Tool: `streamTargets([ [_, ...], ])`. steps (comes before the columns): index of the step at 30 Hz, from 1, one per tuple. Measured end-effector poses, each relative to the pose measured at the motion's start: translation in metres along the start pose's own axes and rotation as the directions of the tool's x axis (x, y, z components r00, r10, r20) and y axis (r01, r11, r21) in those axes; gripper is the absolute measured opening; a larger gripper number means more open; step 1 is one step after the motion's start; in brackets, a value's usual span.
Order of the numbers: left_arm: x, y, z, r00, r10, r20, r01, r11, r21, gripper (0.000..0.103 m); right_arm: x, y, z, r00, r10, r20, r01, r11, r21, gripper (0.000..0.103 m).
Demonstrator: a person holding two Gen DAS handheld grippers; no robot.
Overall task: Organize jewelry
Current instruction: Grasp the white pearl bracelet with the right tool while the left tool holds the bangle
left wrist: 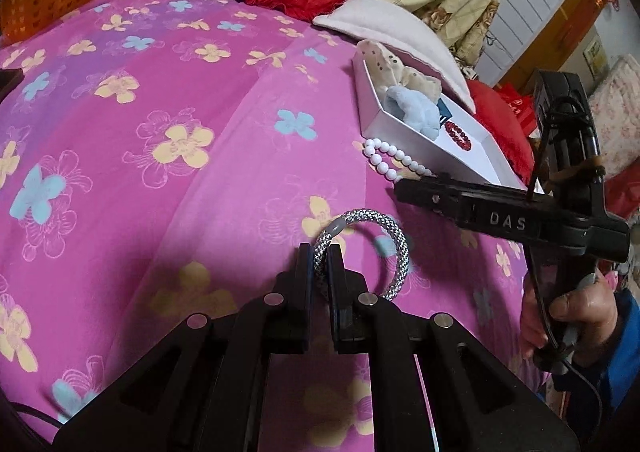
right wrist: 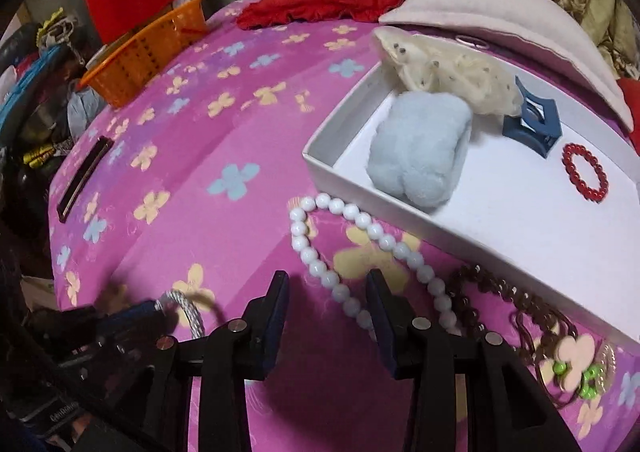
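Our left tool (left wrist: 320,252) clenches the braided bracelet (left wrist: 384,240); our right tool (right wrist: 328,284), released, straddles the white beads (right wrist: 320,264). Next comes carrying both to the white box (right wrist: 500,212) at right.

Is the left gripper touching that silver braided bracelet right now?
Touching. The left wrist view shows the left gripper with both fingers closed on the silver braided bracelet.

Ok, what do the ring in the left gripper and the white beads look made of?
Ring: looks like braided cord, grey-white woven fleck, matte, with a smooth grey sleeve at its join. White beads: glossy round spheres catching highlights; glass, stone or plastic, the look leaves it open.
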State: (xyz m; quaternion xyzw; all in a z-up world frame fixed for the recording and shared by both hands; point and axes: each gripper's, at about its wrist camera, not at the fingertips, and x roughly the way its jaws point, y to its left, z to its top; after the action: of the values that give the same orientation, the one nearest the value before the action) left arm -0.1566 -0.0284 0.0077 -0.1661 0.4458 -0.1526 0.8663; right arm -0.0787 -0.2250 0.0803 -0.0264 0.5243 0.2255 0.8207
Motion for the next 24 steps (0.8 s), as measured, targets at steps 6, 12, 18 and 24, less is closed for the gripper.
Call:
streamTargets([
  [6, 0.000, 0.000, -0.002, 1.000, 0.000, 0.021, -0.001, 1.000, 0.013, 0.006, -0.025, -0.007, -0.043, 1.000, -0.021, -0.022, 0.021, 1.000, 0.003, 0.028],
  [12, 0.000, 0.000, -0.003, 0.999, -0.005, 0.035, 0.004, 1.000, 0.012, 0.006, -0.050, -0.016, -0.085, 1.000, 0.008, -0.021, -0.007, 0.998, 0.061, 0.028],
  [18, 0.001, -0.002, -0.003, 0.999, 0.006, 0.041, -0.007, 1.000, 0.014, 0.006, -0.058, -0.008, -0.102, 0.999, -0.036, 0.035, 0.035, 0.999, 0.023, 0.028],
  [24, 0.004, -0.007, 0.002, 0.999, 0.041, 0.005, -0.041, 0.999, 0.013, 0.006, -0.050, 0.004, -0.092, 0.998, -0.066, 0.021, 0.067, 0.998, -0.014, 0.019],
])
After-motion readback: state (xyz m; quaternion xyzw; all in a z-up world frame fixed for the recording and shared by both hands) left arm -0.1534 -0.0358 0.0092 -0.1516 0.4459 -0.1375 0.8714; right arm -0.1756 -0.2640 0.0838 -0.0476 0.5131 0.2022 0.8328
